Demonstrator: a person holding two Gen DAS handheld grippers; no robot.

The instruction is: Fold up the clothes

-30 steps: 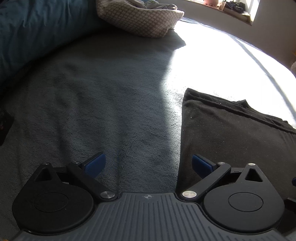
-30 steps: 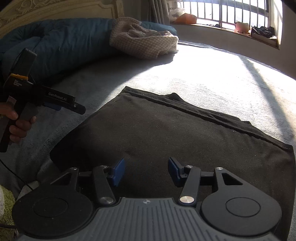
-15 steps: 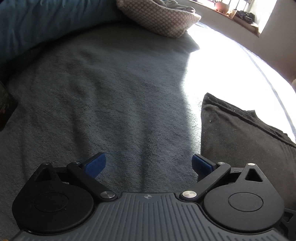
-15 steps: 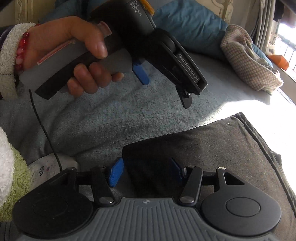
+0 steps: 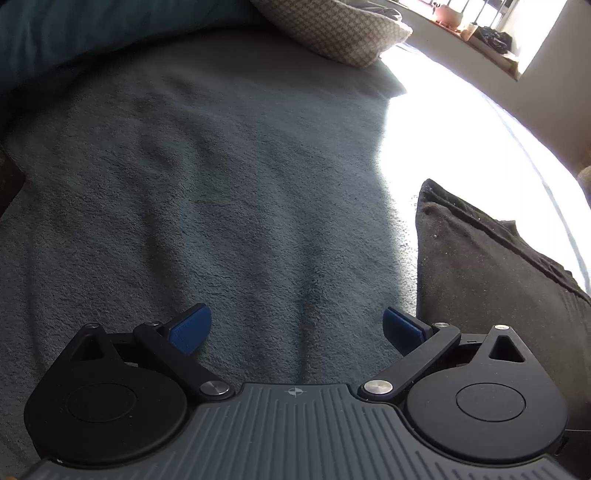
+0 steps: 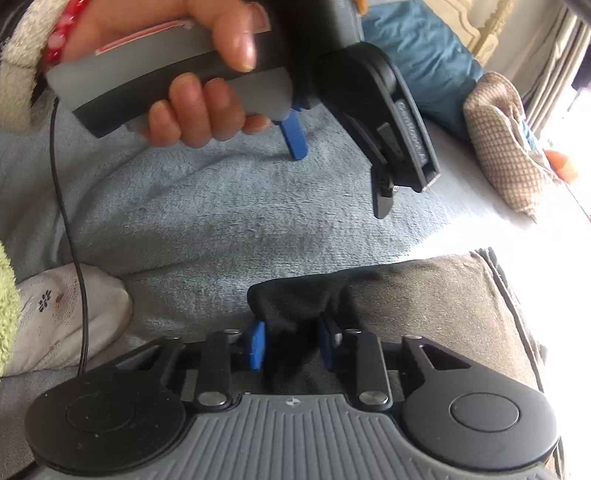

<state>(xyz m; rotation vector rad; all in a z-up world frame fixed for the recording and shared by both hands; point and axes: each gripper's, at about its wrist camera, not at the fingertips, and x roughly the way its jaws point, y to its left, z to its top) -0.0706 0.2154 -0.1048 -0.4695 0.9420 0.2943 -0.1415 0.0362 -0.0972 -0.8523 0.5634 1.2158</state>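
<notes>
From my left camera my left claw (image 5: 295, 328) hangs spread over bare bed (image 5: 229, 192) with the black garment (image 5: 491, 280) off to its right, while my right camera shows my right claw (image 6: 290, 347) pinching that garment's near-left corner.

Grey fleece blanket (image 5: 229, 192), checked pillow (image 5: 332, 29), teal duvet (image 5: 74, 33), sunlit windowsill (image 5: 476, 33)
</notes>
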